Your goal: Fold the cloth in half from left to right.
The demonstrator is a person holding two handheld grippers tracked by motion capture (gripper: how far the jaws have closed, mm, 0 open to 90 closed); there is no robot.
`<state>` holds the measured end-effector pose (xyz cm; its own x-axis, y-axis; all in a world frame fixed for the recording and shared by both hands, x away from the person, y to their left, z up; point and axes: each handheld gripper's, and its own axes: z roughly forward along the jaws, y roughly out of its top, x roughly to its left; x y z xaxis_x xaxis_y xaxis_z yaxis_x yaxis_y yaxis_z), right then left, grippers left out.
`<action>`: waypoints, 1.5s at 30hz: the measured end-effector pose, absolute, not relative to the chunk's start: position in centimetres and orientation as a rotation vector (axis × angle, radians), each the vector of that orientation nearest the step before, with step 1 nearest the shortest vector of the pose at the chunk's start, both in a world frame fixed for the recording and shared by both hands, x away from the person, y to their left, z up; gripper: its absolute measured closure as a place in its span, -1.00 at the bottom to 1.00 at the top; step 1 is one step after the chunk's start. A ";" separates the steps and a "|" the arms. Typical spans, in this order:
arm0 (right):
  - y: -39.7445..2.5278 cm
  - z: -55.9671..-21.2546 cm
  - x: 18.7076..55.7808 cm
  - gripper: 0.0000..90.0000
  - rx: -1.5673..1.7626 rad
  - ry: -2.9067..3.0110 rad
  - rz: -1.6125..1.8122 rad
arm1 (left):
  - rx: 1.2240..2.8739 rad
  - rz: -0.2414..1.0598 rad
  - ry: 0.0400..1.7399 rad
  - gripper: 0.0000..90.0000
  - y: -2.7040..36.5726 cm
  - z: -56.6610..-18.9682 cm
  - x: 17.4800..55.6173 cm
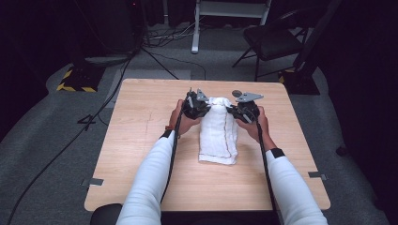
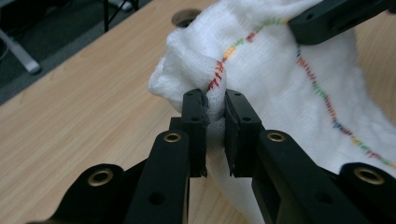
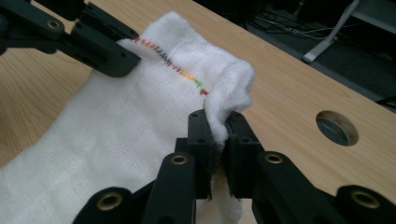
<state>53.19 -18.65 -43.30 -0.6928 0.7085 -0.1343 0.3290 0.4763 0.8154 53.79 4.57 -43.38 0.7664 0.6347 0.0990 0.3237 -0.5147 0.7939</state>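
A white woven cloth (image 1: 218,136) with a multicoloured stitched hem lies folded lengthwise on the wooden table (image 1: 141,140). Its far end is lifted off the wood. My left gripper (image 1: 196,105) is shut on the far left corner of the cloth (image 2: 261,65), the fabric pinched between its pads at the hem (image 2: 215,112). My right gripper (image 1: 245,110) is shut on the far right corner of the cloth (image 3: 140,126), with a fold bunched between the jaws (image 3: 218,135). Each gripper view also shows the other gripper's jaw against the cloth.
A round cable hole (image 3: 337,127) is cut in the table near the far edge, behind the cloth. Beyond the table are a folding chair (image 1: 272,40), a white stand leg (image 1: 195,26), and cables on the grey floor (image 1: 94,117).
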 end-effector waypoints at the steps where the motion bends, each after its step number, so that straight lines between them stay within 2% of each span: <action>1: -18.7 -43.2 53.1 0.83 0.857 2.266 1.118 | 2.140 0.491 0.702 0.77 4.5 -43.2 53.6; 10: -19.0 -42.6 52.3 0.83 0.814 2.274 1.152 | 2.189 0.522 0.682 0.77 4.7 -43.1 53.0; 29: -20.2 -43.5 48.2 0.83 0.647 2.364 1.272 | 2.174 0.436 0.535 0.73 6.3 -44.0 48.6; 45: -20.8 -44.5 45.4 0.83 0.514 2.483 1.298 | 2.243 0.390 0.430 0.64 7.0 -45.3 45.8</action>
